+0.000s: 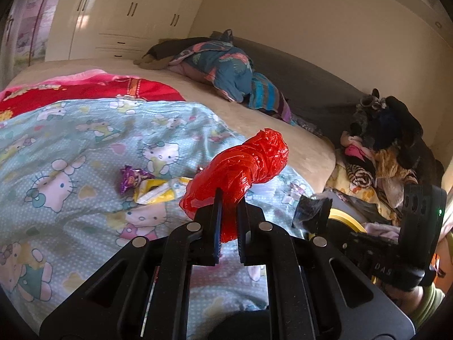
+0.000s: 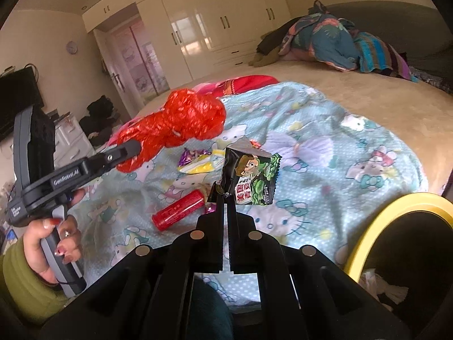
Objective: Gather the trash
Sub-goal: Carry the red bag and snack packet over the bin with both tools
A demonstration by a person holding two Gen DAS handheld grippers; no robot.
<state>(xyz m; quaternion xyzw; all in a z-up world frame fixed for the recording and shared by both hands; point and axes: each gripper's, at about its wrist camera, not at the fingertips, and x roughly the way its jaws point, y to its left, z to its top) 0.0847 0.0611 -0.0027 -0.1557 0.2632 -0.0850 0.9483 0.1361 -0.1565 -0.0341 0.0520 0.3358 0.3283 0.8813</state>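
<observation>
Left hand-held gripper (image 1: 229, 198) clamps a crumpled red plastic bag (image 1: 240, 167), lifted above the bed at centre frame in the left wrist view. Right hand-held gripper (image 2: 226, 198) pinches a black-and-green snack wrapper (image 2: 250, 178) by its lower corner, at centre of the right wrist view. Below the wrapper and to its left, a red cylindrical tube (image 2: 178, 209) lies on the Hello Kitty blanket (image 2: 325, 147). Above the tube sit a purple candy wrapper (image 2: 188, 154) and a yellow-and-white wrapper (image 2: 202, 165), touching each other. A yellow-rimmed bin (image 2: 365, 226) fills the lower right corner, crumpled paper inside. Folded clothes (image 2: 325, 36) rest on the bed at upper right.
</observation>
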